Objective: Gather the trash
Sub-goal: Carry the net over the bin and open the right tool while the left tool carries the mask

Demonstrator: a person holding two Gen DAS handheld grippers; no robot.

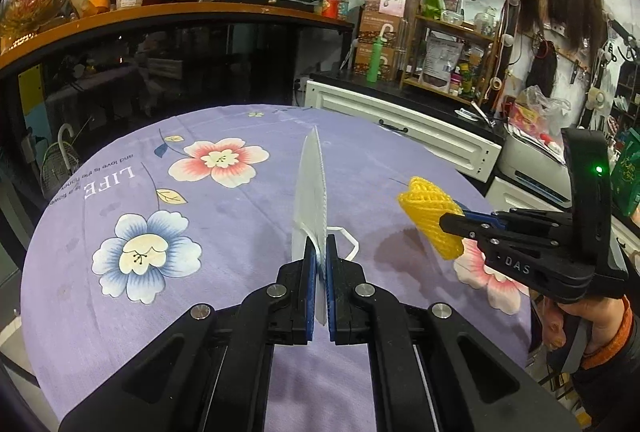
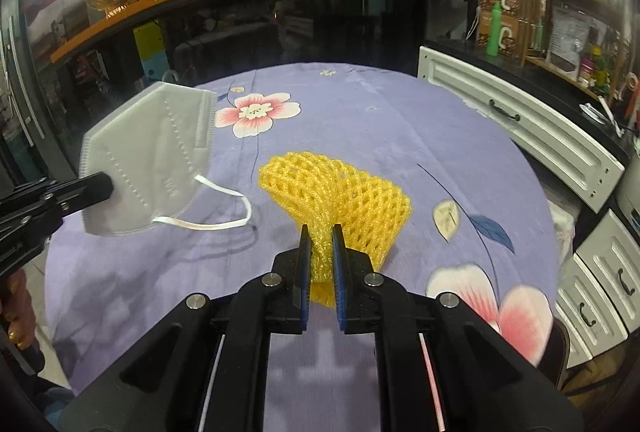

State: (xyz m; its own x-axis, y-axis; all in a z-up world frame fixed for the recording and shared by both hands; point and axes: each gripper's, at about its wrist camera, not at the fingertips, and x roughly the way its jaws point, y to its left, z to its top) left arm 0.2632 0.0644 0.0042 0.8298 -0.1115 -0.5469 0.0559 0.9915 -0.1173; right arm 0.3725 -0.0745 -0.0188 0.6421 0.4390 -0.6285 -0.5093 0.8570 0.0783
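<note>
My left gripper (image 1: 320,242) is shut on a white face mask (image 1: 310,191), held edge-on above the table; the mask also shows flat in the right wrist view (image 2: 148,159), with its ear loop (image 2: 216,222) hanging down. My right gripper (image 2: 321,232) is shut on a yellow foam fruit net (image 2: 336,191) and holds it above the table. In the left wrist view the right gripper (image 1: 450,222) shows at the right with the yellow net (image 1: 430,216). In the right wrist view the left gripper (image 2: 106,187) shows at the left.
A round table with a purple flowered cloth (image 1: 200,232) lies below both grippers. A dark counter with an orange top (image 1: 160,15) stands behind it. White cabinets (image 2: 520,135) run along the right side.
</note>
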